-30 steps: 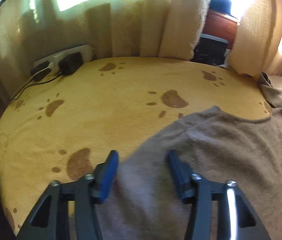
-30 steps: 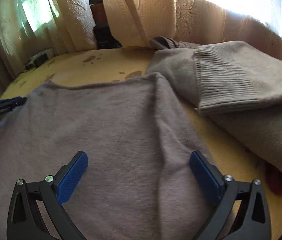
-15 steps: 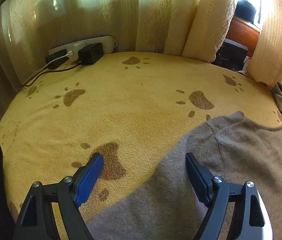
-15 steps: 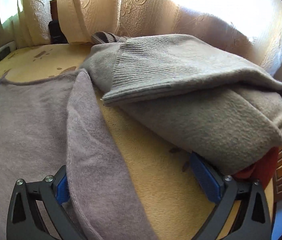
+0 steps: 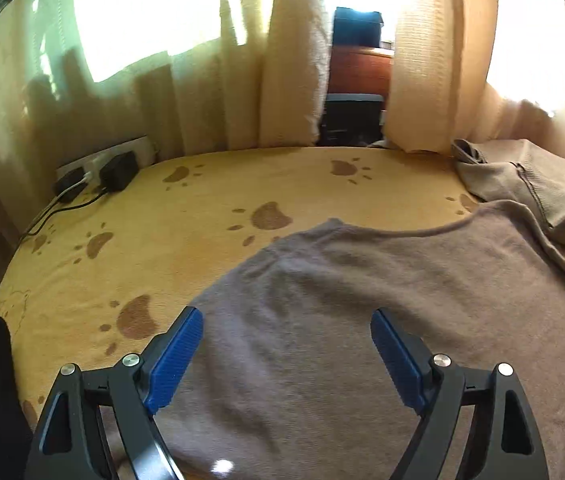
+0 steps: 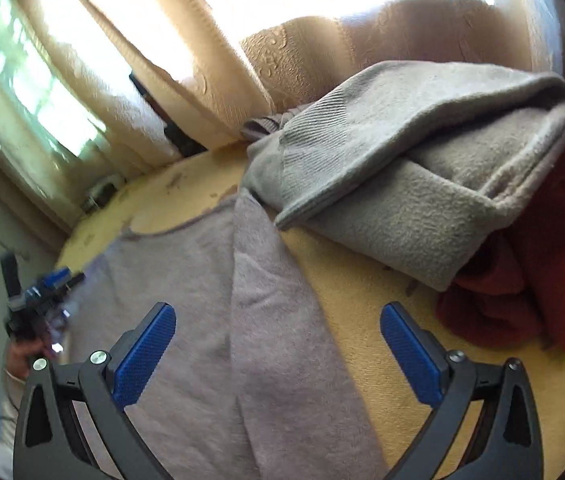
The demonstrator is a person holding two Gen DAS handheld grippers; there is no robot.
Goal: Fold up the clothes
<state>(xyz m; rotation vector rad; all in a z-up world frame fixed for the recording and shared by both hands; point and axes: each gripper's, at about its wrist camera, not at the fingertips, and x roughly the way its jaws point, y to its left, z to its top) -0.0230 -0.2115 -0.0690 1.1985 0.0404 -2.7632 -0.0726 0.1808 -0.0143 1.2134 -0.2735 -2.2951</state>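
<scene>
Each camera rides just behind its own claw, tilted down and close over the bed (image 5: 210, 200). The left view faces the curtains (image 5: 290, 80); the right view looks toward the heaped clothes (image 6: 422, 184). Both share the grey sweater (image 5: 362, 320).
</scene>
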